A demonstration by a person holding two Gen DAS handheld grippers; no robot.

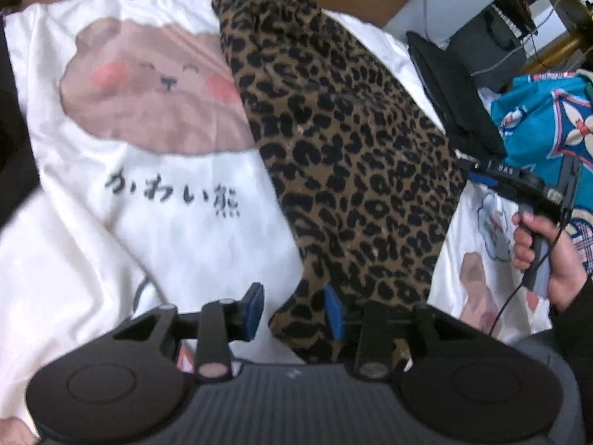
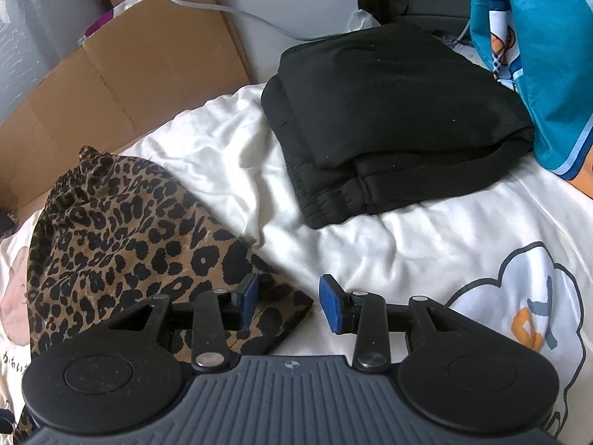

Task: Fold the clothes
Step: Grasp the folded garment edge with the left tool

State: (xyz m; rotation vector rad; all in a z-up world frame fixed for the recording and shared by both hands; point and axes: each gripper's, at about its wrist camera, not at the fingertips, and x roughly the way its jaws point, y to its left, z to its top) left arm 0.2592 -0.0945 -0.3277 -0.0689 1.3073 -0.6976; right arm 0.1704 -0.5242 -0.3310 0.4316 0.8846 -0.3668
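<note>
A leopard-print garment lies folded into a long strip on the white bear-print sheet. Its near end reaches down between the fingers of my left gripper. The blue pads stand apart and do not press on the cloth, so the gripper is open. In the right wrist view the same garment lies at the left. One of its corners pokes between the fingers of my right gripper, which is also open with its pads off the fabric. A person's hand holds the right gripper's handle at the garment's right side.
A folded black garment sits on the sheet at the back right. A teal patterned cloth stands beside it. Flattened cardboard and a white cable lie along the far edge.
</note>
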